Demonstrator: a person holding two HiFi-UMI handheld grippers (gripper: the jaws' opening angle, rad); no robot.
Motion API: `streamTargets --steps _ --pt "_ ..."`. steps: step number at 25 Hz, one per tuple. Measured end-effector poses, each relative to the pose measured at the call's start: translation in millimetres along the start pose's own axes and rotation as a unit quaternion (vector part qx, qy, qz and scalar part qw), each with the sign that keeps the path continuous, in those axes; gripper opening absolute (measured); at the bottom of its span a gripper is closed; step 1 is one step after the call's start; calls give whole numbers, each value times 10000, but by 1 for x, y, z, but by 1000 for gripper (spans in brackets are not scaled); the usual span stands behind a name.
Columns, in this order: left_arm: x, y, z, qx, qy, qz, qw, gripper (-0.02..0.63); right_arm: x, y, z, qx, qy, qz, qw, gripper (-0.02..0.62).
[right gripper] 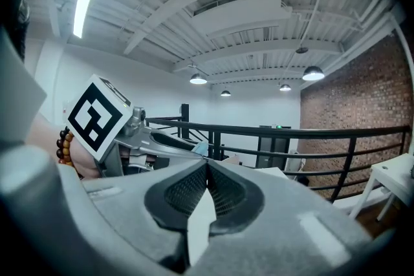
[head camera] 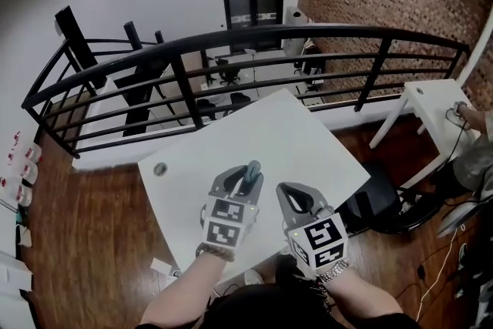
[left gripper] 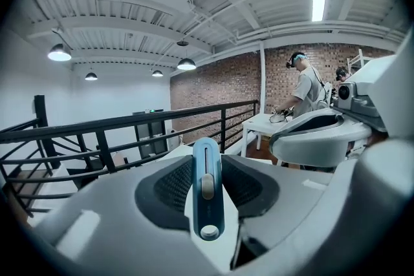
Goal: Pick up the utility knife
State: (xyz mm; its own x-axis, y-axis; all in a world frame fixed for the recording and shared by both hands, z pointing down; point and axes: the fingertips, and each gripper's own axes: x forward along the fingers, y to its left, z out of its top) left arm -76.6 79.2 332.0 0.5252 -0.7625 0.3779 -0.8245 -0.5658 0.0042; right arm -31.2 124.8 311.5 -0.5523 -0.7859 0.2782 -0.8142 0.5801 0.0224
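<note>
The left gripper's [left gripper: 208, 165] jaws clamp the blue utility knife [left gripper: 207, 194] upright between their pads, over the white desk [head camera: 285, 135]. Just beside it, the right gripper's [right gripper: 207, 185] jaws are pressed together and hold nothing.

Open room over white table [head camera: 293, 142]; black railing [head camera: 254, 38] blocks beyond.

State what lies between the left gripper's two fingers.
A slim blue plastic utility knife, gripped by the fingers; the left gripper view shows it plainly.
</note>
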Motion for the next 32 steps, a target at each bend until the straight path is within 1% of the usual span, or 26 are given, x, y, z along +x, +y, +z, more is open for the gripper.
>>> streamTargets --steps 3,7,12,15,20,32 --pt "-9 -9 3 2 -91 -116 9999 158 -5 3 1 -35 -10 -62 10000 -8" --pt "-17 -16 8 60 -215 -178 9996 158 -11 4 4 -97 -37 -112 9999 -8" --pt "-23 -24 9 95 -238 -231 9994 158 -17 5 10 -181 -96 -146 9997 -8" --pt "-28 -25 6 131 -198 -208 9995 158 -19 8 11 -220 -130 -162 9995 -8" --pt "-32 -22 8 269 -260 -127 9992 158 -20 9 9 -187 -126 -178 9996 -8" --pt "-37 -26 6 315 -249 -121 9991 158 -26 11 10 -192 -145 -213 9995 -8"
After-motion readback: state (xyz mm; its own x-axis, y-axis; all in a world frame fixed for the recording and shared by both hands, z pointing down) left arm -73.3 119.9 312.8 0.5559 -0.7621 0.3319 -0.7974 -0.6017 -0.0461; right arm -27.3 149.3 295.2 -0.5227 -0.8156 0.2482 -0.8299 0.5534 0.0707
